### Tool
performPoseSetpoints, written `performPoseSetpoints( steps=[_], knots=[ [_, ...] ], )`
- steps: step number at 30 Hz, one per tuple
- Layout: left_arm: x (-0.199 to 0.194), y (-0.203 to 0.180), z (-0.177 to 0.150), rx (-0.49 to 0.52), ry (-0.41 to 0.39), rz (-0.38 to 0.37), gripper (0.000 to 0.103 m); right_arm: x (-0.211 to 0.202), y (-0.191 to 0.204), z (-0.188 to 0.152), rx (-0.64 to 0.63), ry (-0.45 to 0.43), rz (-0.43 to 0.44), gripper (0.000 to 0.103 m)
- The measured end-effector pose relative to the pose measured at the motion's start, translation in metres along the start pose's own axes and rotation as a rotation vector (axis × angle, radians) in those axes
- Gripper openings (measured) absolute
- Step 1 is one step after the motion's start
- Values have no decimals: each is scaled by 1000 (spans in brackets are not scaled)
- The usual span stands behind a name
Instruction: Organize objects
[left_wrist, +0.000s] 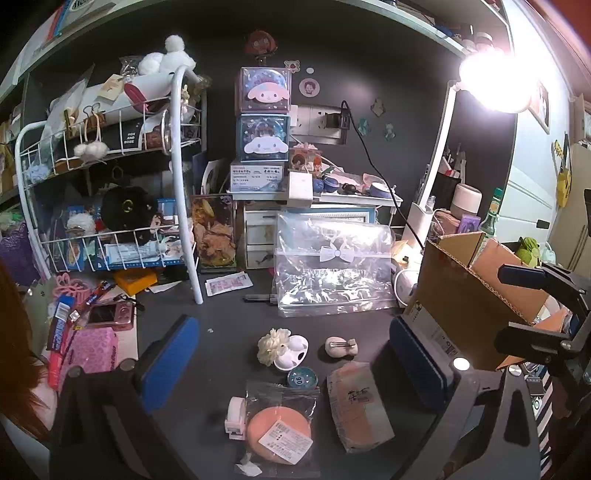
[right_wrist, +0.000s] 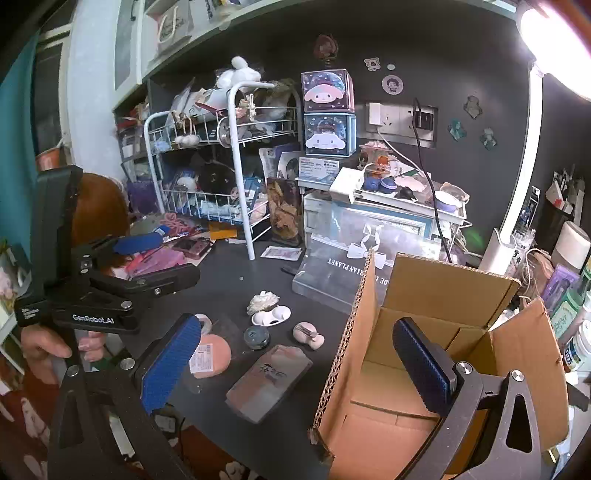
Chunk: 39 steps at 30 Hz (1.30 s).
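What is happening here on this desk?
A person holds two grippers over a cluttered dark desk. Both are open and hold nothing. The left gripper hovers above small items, such as a bagged puff and a pink packet. The right gripper is at an open cardboard box, which looks empty.

cluttered bedroom desk at home, plush-filled wire rack (left_wrist: 110, 236), desk lamp (left_wrist: 495, 81), character boxes (right_wrist: 328, 114)
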<state>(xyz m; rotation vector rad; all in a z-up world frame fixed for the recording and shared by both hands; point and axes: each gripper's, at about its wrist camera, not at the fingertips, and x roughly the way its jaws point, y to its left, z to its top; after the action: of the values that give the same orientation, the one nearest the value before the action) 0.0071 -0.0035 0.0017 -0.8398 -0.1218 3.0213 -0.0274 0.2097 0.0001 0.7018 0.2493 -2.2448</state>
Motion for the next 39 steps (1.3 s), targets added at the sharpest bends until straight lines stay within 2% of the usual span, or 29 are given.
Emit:
performPoseSetpoints(
  steps=[39],
  knots=[
    [-3,5,-1,-1,2,1,102,1,-3,-1,8,6,4,103]
  ],
)
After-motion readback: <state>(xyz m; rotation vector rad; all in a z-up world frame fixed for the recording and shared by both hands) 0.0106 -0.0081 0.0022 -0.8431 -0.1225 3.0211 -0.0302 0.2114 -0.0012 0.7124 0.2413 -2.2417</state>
